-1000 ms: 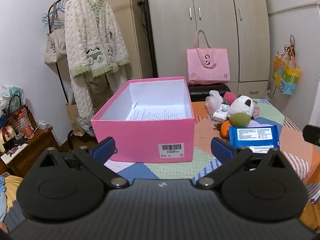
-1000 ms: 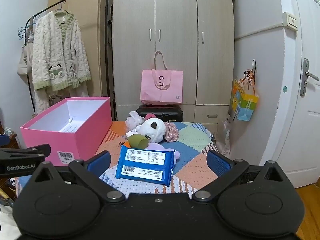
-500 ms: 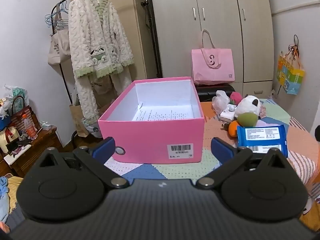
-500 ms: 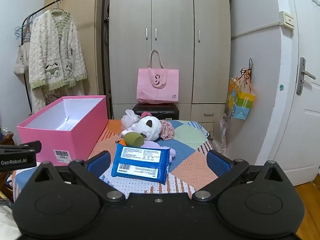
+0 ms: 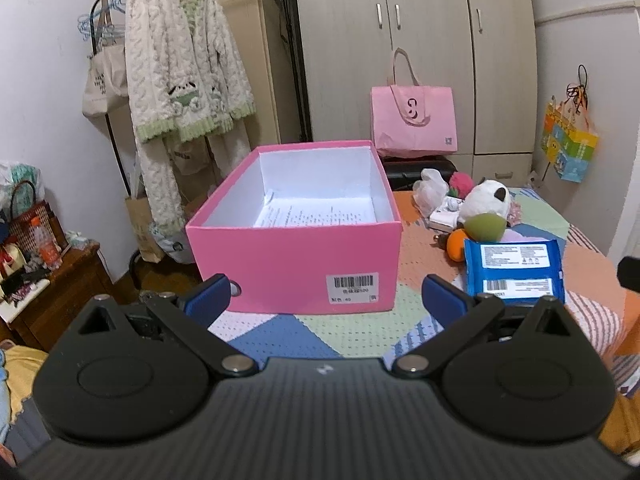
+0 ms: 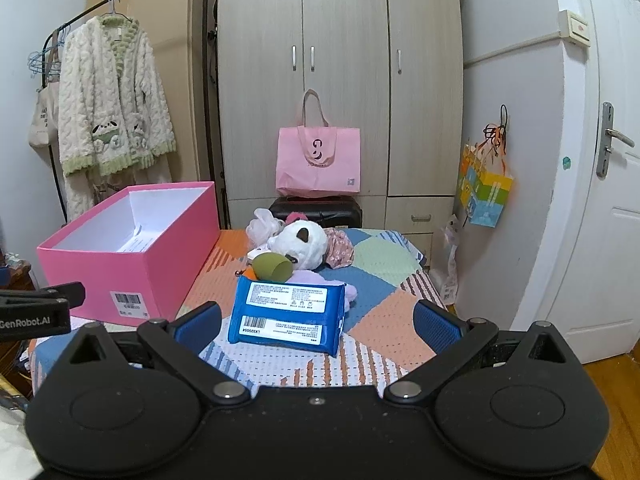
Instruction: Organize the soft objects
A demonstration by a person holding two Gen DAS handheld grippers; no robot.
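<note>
An open pink box (image 5: 294,258) (image 6: 120,264) stands on the patchwork table, holding only a printed paper sheet (image 5: 316,214). Right of it lies a blue wipes pack (image 5: 514,266) (image 6: 288,312). Behind the pack sit a white panda plush (image 6: 302,242) (image 5: 486,200), a green sponge (image 6: 272,266), an orange ball (image 5: 456,244), a white plastic bag (image 6: 262,222) and a pink pompom (image 5: 460,182). My left gripper (image 5: 326,300) is open in front of the box. My right gripper (image 6: 318,322) is open, just short of the wipes pack.
A pink tote bag (image 6: 318,160) rests on a black case against the wardrobe (image 6: 340,80). A fluffy robe (image 5: 184,80) hangs on a rack at the left. A wooden side table (image 5: 48,292) with clutter is at far left. A door (image 6: 608,200) is at right.
Both views have shifted slightly: the left gripper has drifted left and back a little, the right gripper has crept closer to the wipes pack. Both stay open; nothing on the table has moved.
</note>
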